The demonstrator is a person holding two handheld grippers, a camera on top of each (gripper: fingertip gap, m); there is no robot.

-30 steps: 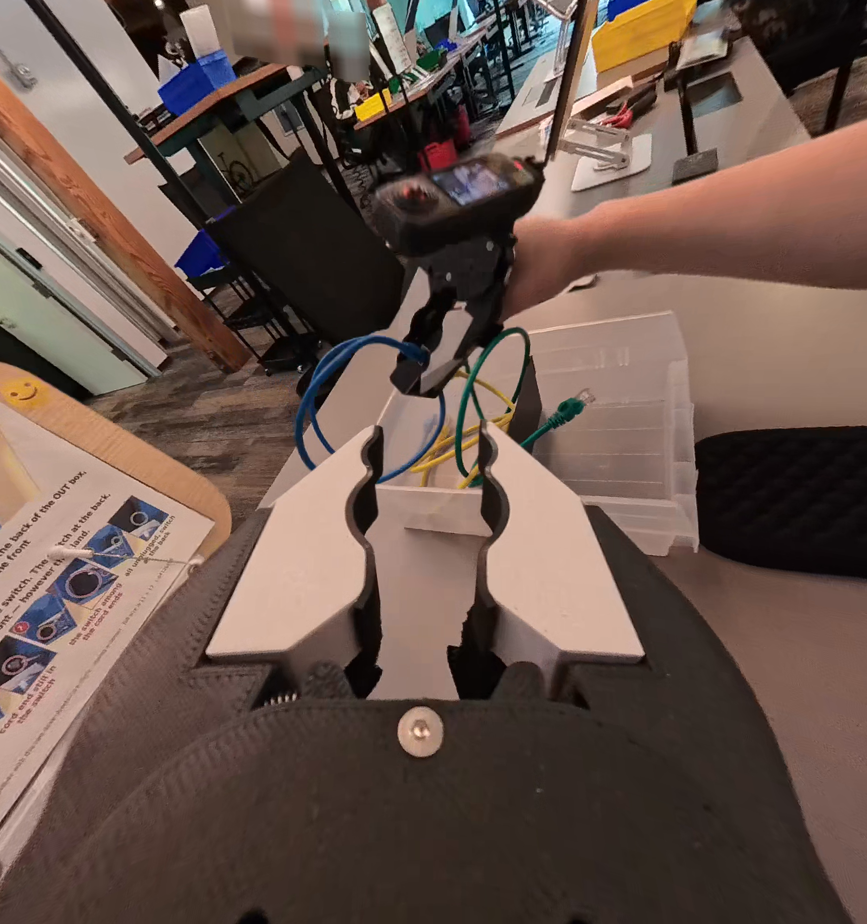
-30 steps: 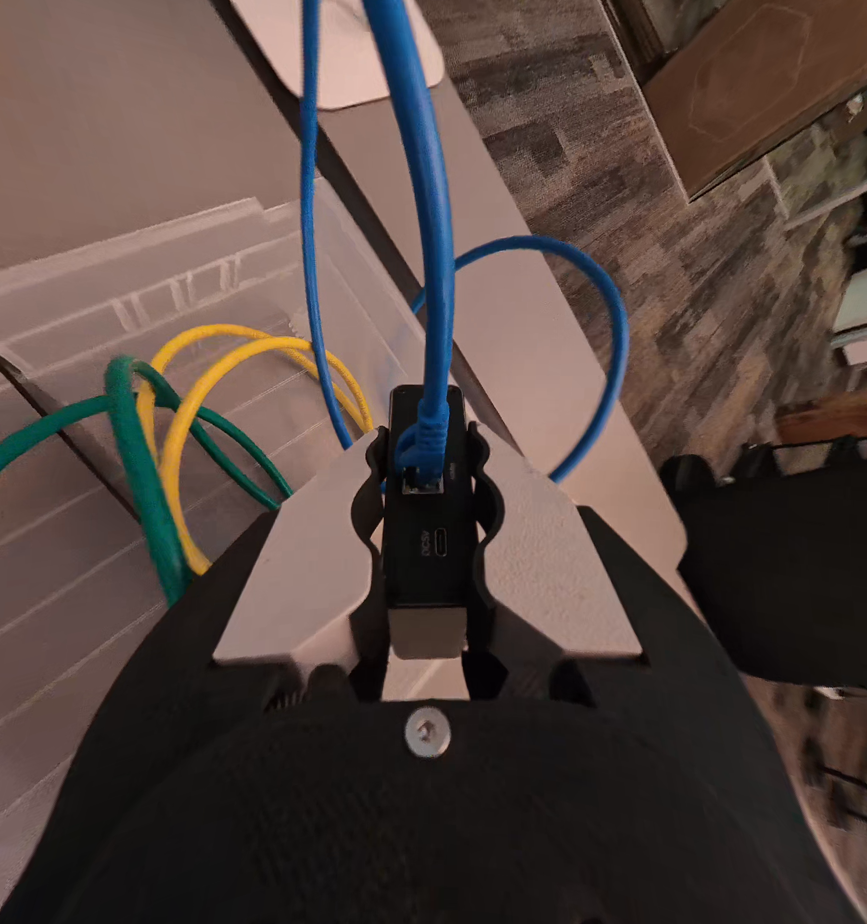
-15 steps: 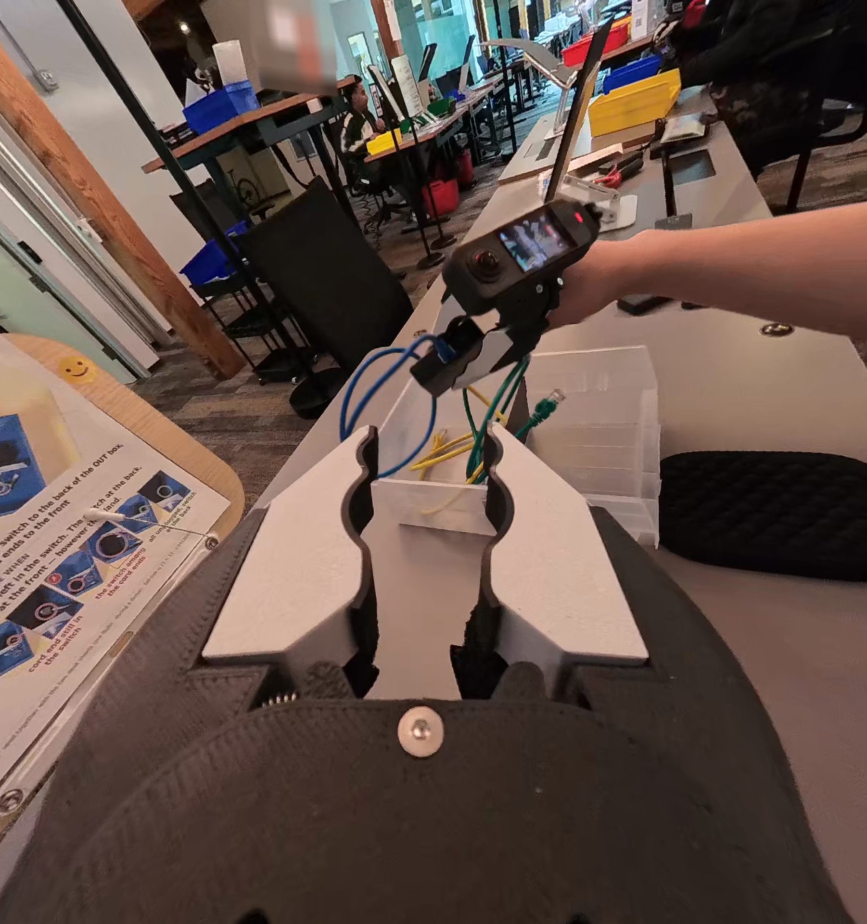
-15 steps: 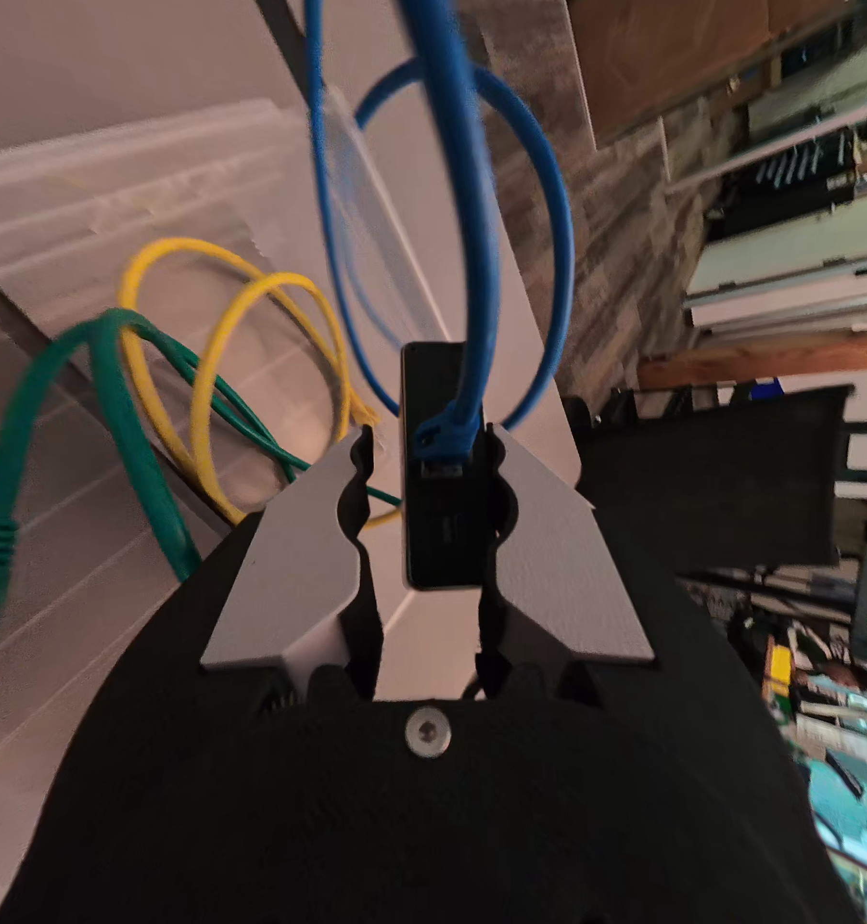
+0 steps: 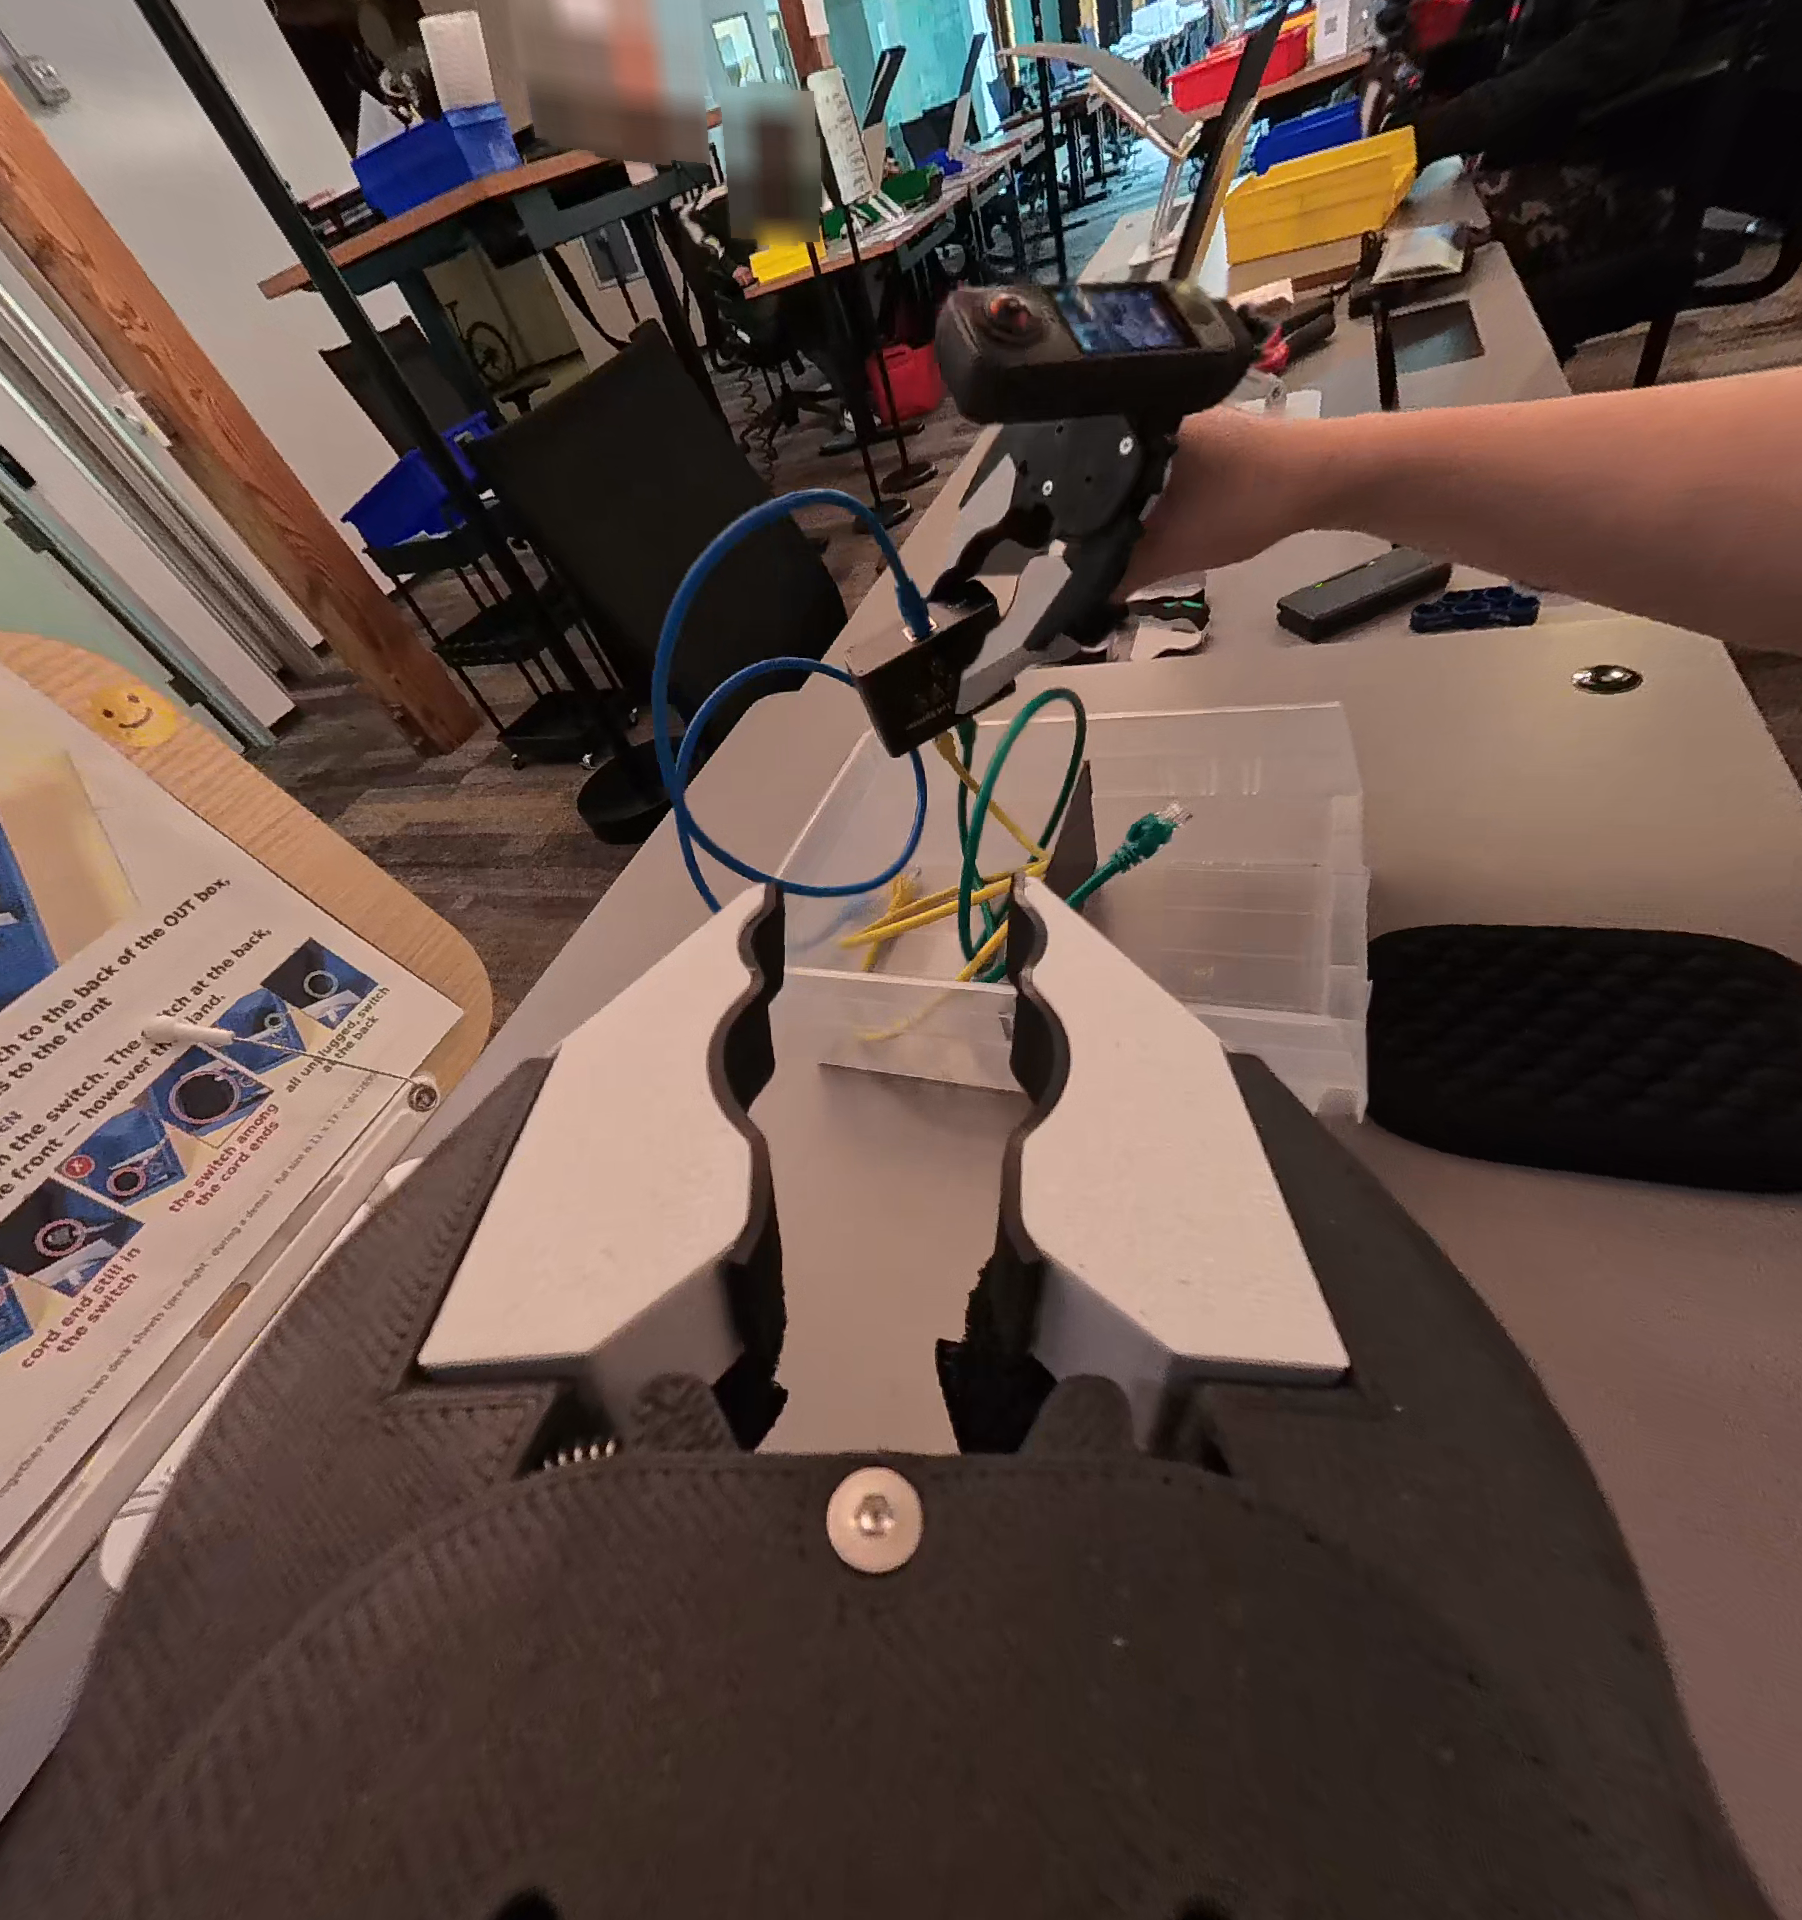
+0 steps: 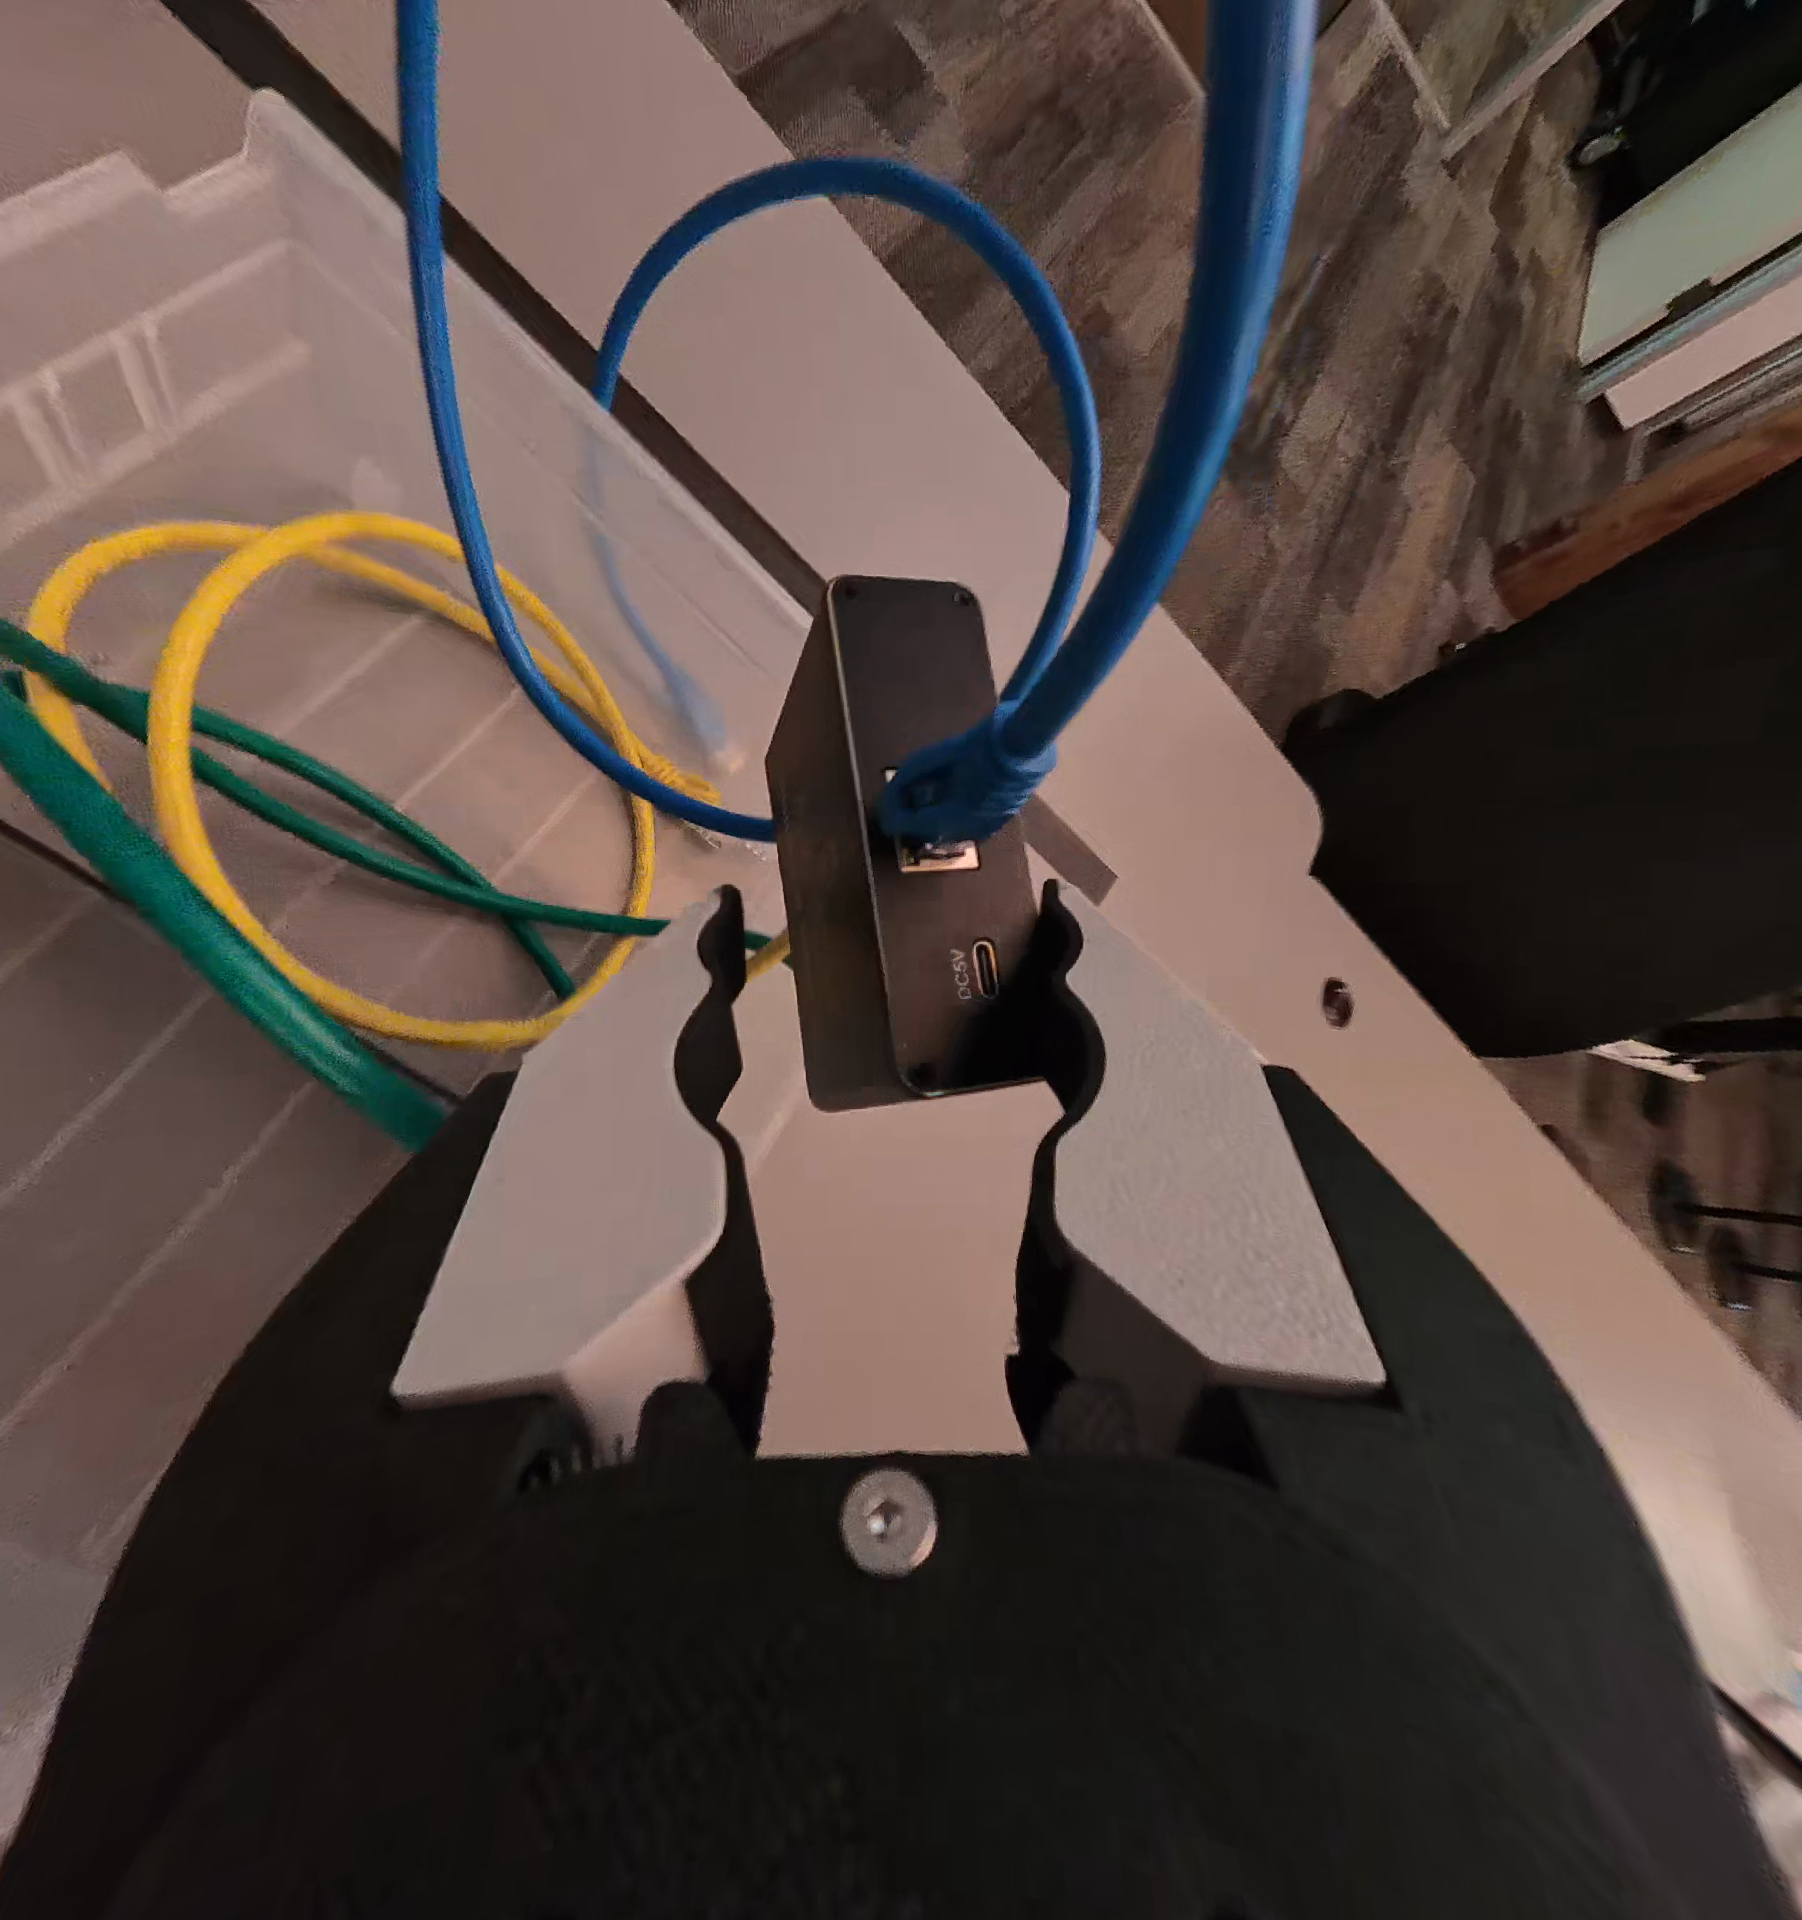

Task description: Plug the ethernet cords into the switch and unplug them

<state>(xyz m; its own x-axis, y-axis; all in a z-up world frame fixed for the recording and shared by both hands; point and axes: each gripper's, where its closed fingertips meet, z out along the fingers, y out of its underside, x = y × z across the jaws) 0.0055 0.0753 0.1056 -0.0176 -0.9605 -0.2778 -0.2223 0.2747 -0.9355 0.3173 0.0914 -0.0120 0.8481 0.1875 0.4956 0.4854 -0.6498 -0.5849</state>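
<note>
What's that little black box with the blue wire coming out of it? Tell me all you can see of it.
The switch is a small black oblong box, metal by its look, with tiny screws at the corners. It hangs tilted in the air over the clear bin. The right gripper stands open around its lower end; only one finger seems to touch it. A blue cord is plugged into one face, beside an empty socket and a small oval port. A yellow cord runs from its far side.

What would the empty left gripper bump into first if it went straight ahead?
Probably the near wall of the clear plastic bin, which sits right beyond the left gripper and its open fingers. The yellow cord lies just behind that wall. Depth is hard to judge here.
</note>
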